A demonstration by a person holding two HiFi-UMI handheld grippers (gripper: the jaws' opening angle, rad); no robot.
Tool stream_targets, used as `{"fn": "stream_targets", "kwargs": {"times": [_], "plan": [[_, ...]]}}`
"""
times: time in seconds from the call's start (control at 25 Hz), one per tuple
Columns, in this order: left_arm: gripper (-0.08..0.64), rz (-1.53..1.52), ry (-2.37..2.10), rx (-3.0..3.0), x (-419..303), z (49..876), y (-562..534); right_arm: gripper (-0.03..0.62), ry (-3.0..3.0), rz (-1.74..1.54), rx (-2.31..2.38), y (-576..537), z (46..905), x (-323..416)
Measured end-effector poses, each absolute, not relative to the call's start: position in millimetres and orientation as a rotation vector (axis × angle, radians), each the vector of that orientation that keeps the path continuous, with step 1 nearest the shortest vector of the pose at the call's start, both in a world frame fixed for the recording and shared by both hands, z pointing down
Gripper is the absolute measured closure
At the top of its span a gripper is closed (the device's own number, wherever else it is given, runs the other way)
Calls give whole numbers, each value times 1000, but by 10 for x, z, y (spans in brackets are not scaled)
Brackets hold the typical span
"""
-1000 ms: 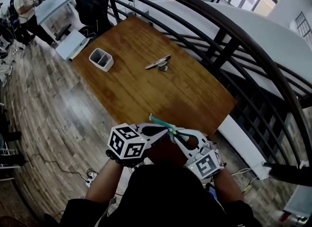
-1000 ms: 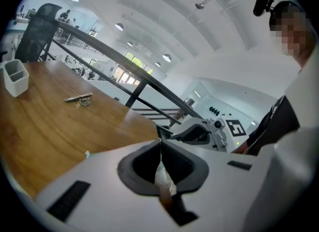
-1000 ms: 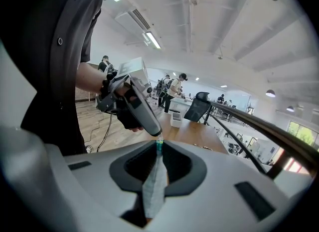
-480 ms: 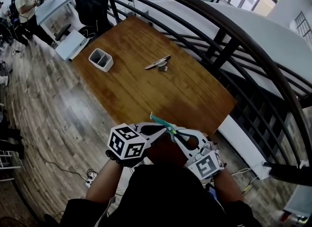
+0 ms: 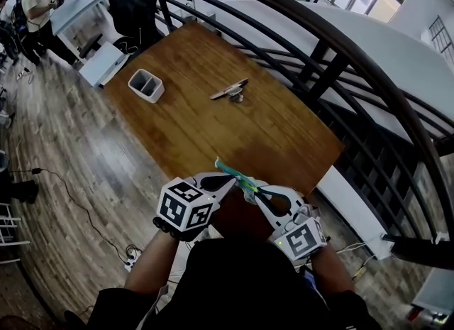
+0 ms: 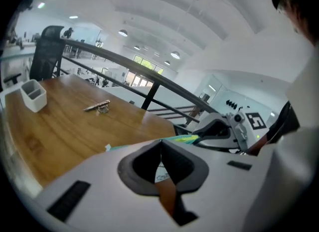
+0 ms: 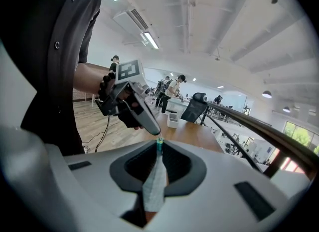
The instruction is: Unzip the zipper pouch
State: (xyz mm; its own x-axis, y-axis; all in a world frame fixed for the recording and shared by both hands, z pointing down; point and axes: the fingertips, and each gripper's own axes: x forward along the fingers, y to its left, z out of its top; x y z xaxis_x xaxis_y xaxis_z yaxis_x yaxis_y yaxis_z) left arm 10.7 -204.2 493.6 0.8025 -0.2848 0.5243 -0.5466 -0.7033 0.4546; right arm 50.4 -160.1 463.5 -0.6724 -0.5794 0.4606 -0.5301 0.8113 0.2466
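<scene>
Over the brown wooden tabletop point(image 5: 213, 123), the left gripper point(image 6: 160, 142) and right gripper point(image 7: 159, 145) each had jaws clamped on the slim teal fabric zipper pouch point(image 5: 230, 171); the unzipping looked not yet done.

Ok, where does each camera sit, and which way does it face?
Head view: on the person's head, looking steeply down at the table; both arms, left gripper and right gripper show, pinching the pouch.
Left gripper view: on the left gripper, facing along its shut jaws over the table toward the railing; right gripper shows.
Right gripper view: on the right gripper, facing the left gripper and the person's torso.
Shared: each gripper view sees the other gripper.
</scene>
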Motion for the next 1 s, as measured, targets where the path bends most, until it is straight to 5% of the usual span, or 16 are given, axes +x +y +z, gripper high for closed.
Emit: {"fn": "stream_targets", "kwargs": {"times": [1.0], "plan": [[545, 614, -823, 2341, -281, 5079, -2311, 560, -2449, -128, 843, -1676, 4664, 587]]}}
